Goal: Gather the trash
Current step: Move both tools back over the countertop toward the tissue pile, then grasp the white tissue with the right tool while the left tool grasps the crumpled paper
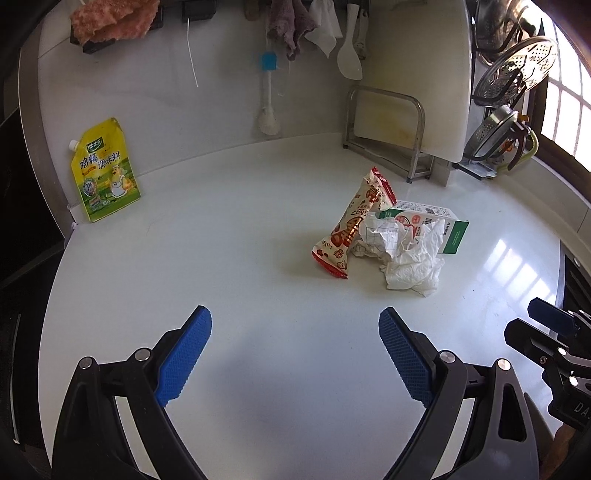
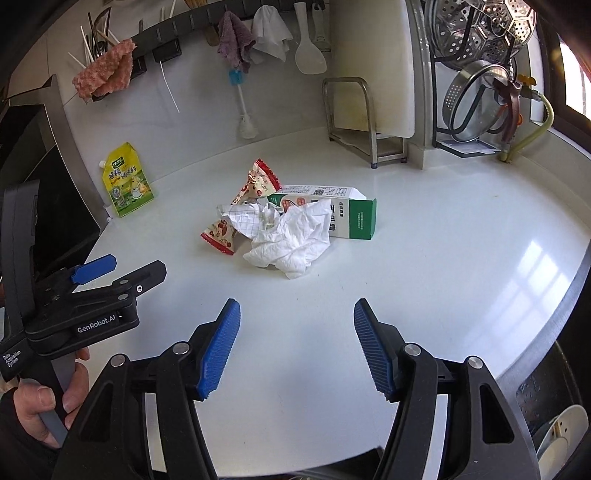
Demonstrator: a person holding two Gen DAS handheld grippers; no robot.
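Trash pile: a red snack wrapper (image 1: 349, 229), a crumpled sheet of squared paper (image 1: 380, 236), a crumpled white tissue (image 1: 417, 264) and a green-and-white carton (image 1: 439, 229) lay bunched together, touching, on the white desk (image 1: 258, 229).
Left gripper (image 1: 295, 354): jaws stood wide apart, nothing between them; the pile lay ahead and to the right of the gap, well clear of the blue pads.
Right gripper (image 2: 297, 347): jaws stood apart and empty; the tissue (image 2: 291, 243) lay straight ahead of the gap, near but not touching.
Carton position: lay on its side behind the tissue, green end facing right in both views.
Yellow pouch (image 1: 105, 173): stood leaning against the wall at far left, well apart from the pile.
Left wrist view only: the right gripper's blue fingertip showed at the right edge.
Right wrist view only: a hand (image 2: 44, 398) gripping the left gripper's handle at lower left; steamer trays (image 2: 484, 33) on a rack, upper right.
Both views: cloths and a white paddle hanging on the back wall.
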